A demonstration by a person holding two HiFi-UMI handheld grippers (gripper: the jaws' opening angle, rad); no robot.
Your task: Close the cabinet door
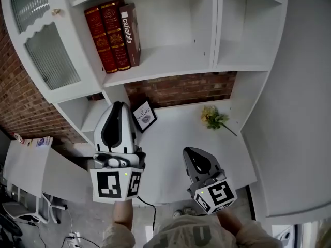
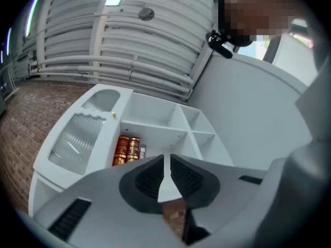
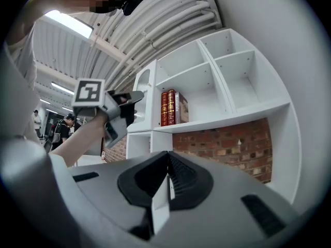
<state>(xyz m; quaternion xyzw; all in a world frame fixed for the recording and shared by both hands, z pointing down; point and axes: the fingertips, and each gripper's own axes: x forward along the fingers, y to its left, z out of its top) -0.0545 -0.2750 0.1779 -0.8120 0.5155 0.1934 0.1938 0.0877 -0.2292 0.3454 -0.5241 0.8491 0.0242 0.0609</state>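
White wall shelving unit (image 1: 170, 61) against red brick. White cabinet door with ribbed glass panes (image 1: 46, 50): upper left of the unit, standing open. Left gripper (image 1: 118, 107): jaws slightly apart, empty, clear of door. Right gripper (image 1: 192, 152): jaws together, empty.

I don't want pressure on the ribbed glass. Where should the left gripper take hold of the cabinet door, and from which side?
Probably the small gold knob on the white frame of the cabinet door, at the edge nearest the books. It stands proud, so the jaws can close round it. Bring the left gripper in from the front, clear of both panes.
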